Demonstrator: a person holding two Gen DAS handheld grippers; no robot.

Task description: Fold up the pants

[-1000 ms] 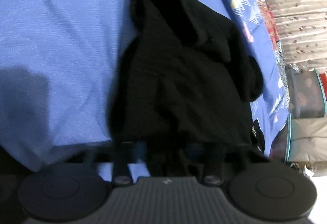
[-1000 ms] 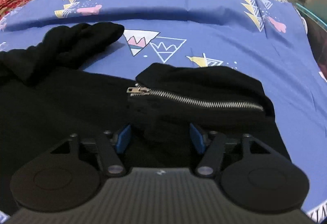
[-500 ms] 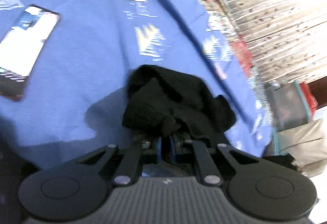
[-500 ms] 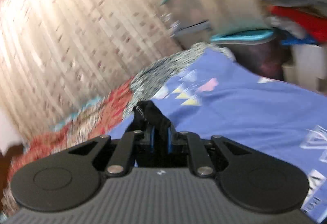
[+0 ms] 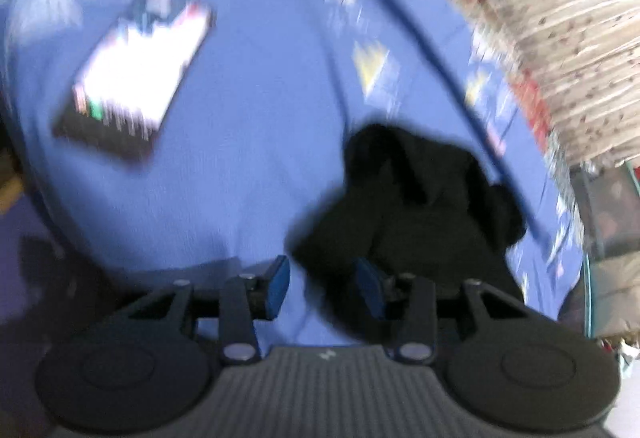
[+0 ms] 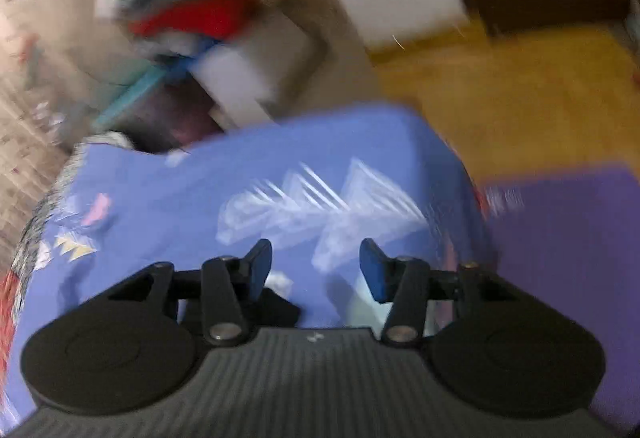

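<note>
1. The black pants (image 5: 420, 206) lie bunched on the blue bed sheet (image 5: 248, 158), toward its right side.
2. The left gripper (image 5: 322, 288) is opening; a fold of the pants sits between its fingers, close to the right pad, though I cannot tell if it touches.
3. The right gripper (image 6: 316, 270) is opening with nothing between its fingers.
4. A lit phone (image 5: 136, 78) lies on the sheet, well apart from the pants.

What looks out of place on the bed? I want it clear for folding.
A phone, screen lit, lies on the blue sheet, left of the black pants, which sit bunched in a heap, not flat.
</note>
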